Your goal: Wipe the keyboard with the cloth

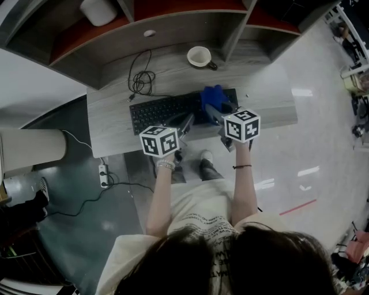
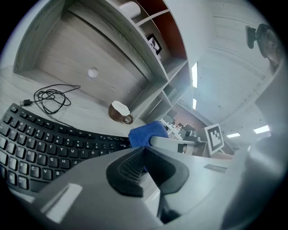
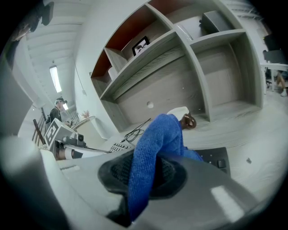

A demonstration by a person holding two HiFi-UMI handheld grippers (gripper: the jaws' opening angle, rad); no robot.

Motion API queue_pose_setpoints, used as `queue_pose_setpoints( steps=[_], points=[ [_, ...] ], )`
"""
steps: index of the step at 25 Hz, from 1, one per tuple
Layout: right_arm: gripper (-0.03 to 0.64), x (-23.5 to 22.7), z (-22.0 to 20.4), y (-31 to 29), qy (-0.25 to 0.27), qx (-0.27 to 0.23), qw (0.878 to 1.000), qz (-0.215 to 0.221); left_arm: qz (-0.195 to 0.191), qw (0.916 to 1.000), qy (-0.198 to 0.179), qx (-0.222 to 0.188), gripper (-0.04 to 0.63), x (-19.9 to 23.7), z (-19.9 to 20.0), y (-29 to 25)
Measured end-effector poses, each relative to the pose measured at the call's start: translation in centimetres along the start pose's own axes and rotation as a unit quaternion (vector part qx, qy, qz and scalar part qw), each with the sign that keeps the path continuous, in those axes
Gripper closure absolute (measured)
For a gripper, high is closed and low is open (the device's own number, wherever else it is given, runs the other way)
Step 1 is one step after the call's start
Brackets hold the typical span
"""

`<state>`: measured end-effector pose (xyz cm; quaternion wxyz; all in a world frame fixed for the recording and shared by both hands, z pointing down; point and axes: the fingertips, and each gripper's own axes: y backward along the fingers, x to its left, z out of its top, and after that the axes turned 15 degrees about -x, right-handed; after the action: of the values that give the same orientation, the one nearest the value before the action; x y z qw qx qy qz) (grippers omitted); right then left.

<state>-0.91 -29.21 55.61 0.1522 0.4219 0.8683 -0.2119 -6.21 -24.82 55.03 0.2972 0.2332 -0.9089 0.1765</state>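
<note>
Right gripper view showed the right gripper (image 3: 147, 179) with its two jaws pinched on one blue cloth (image 3: 158, 134), a thick strip of which ran up between the dark ribbed pads, arched over, and fell toward the desk beyond. The cloth looked plush and finely knitted, a single deep blue with no pattern. In the head view it lay bunched (image 1: 214, 97) over the right end of the one black keyboard (image 1: 161, 110), just ahead of the right gripper (image 1: 214, 110). The left gripper (image 2: 143, 164) had its jaws pressed together with nothing between them, and it hovered over the keyboard's front edge near the middle (image 1: 185, 122), just beside its partner. That made two grippers, each with one marker cube. The keyboard (image 2: 45, 143) was curved, with black keys and pale lettering, and lay across the grey wood-grain desk (image 1: 115, 135). Behind it sat one loosely coiled black cable (image 1: 140, 78) and one cup (image 1: 199, 56), brown outside and white inside, well apart from the cloth. One white rounded object (image 1: 99, 10) stood on the shelf above, and one framed picture (image 3: 140, 45) stood on a higher shelf. One white power strip (image 1: 104, 174) lay on the floor left of the desk.
</note>
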Motion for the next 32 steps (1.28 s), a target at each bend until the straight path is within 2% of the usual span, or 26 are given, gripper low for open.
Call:
queue_pose_setpoints(
  steps=[32],
  points=[
    [0.558,4.5,-1.5,-2.8,-0.007,0.000,1.000,0.009,0.018,0.9996,0.006,-0.019,0.590,3.1,1.5,5.4]
  ],
)
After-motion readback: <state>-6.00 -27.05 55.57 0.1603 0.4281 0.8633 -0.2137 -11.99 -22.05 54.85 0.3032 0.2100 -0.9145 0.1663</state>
